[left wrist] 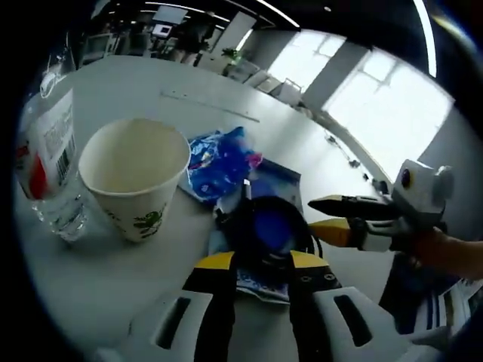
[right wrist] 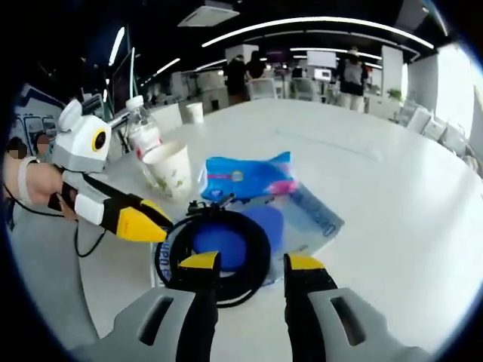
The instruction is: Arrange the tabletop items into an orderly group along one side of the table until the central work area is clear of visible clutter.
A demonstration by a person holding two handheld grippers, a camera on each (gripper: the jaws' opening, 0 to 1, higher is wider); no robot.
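The tabletop items are gathered in a tight cluster on the white table [right wrist: 392,173], seemingly so that the group can be kept together along one side: in the left gripper view, from left to right, a clear labelled water bottle [left wrist: 47,162], a white paper cup [left wrist: 136,175] with a green print touching it, a crinkled blue snack packet [left wrist: 219,160] and a coiled black cable [left wrist: 268,230] lying on a blue booklet [left wrist: 279,181] are seen. The left gripper [left wrist: 260,264] is held with its jaws parted at lower centre, just short of the coil, nothing being gripped. In the right gripper view the right gripper [right wrist: 249,264] is likewise held open at lower centre over the coil.
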